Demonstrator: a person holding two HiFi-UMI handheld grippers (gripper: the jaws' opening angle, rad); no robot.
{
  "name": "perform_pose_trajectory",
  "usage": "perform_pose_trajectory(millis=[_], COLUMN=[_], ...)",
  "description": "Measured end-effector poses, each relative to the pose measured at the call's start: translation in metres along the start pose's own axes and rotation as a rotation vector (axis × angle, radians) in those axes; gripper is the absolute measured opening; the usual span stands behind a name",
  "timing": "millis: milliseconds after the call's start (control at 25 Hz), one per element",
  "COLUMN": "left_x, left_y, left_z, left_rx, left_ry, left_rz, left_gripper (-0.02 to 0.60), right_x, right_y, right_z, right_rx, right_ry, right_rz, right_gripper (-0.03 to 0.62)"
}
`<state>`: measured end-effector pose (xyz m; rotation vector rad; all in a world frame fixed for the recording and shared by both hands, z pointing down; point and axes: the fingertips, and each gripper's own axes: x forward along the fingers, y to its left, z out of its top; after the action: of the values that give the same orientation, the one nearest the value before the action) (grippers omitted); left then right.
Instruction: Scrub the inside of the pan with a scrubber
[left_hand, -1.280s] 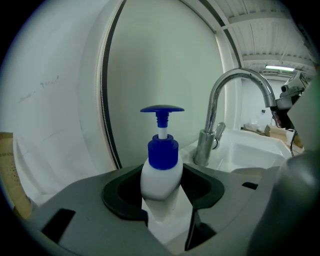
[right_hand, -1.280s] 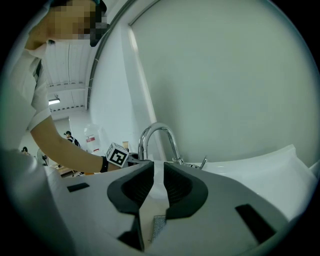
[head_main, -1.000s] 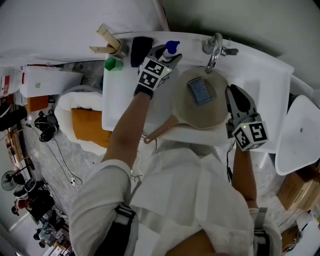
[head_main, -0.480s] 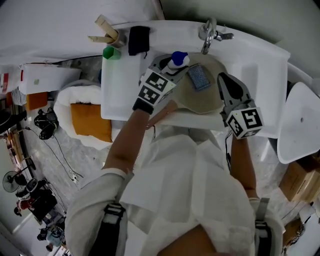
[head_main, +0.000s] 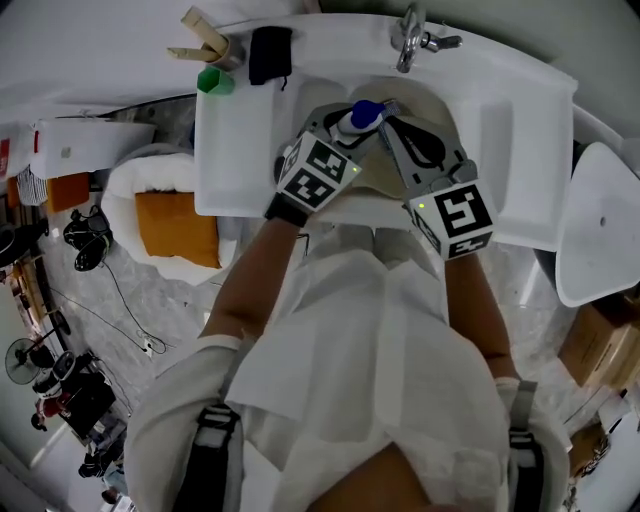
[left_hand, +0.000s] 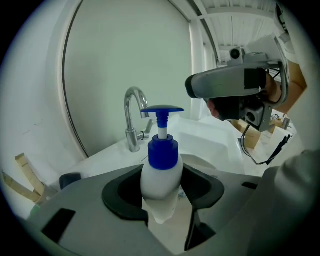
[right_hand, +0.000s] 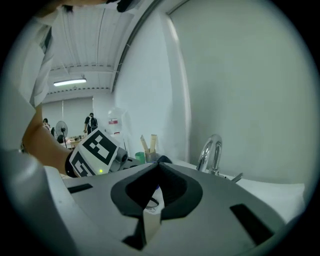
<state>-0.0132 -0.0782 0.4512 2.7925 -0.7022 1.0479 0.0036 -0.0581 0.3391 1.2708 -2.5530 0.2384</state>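
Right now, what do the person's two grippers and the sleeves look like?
Both the left gripper and the right gripper are grey plastic with black inner parts. Each carries a white cube with black square markers; the right cube shows a small green light. The person wears a white shirt with short sleeves.

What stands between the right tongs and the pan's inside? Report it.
The soap bottle, held by the left tongs over the pan, sits just in front of the shut right tongs.
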Motion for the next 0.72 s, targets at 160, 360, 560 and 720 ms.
perform_pose_trajectory(millis=[160, 360, 560, 720], left_x=[0.001, 0.001, 0.001, 0.004], left_y=[-0.006, -0.010, -0.014, -0.014], left_z=[-0.001, -0.006, -0.015, -0.018], left_rx=[0.030, 0.064, 0.072, 0.068], left_ry=[0.018, 0.046, 0.088, 0.104], left_rz=[0.001, 0.012, 0.005, 0.005], left_gripper=[0.219, 0.219, 0.218, 0.218], right_x=[0.010, 0.014, 0.014, 0.015], right_y=[0.006, 0.005, 0.009, 0.010], right_z=[-0.004, -0.013, -0.023, -0.026], right_rx=[-0.007, 0.019, 0.005, 0.014], right_ry=[0.027, 0.055, 0.090, 0.104], right_rz=[0.000, 0.003, 0.003, 0.008], right_gripper=[0.008, 0.008, 0.008, 0.008])
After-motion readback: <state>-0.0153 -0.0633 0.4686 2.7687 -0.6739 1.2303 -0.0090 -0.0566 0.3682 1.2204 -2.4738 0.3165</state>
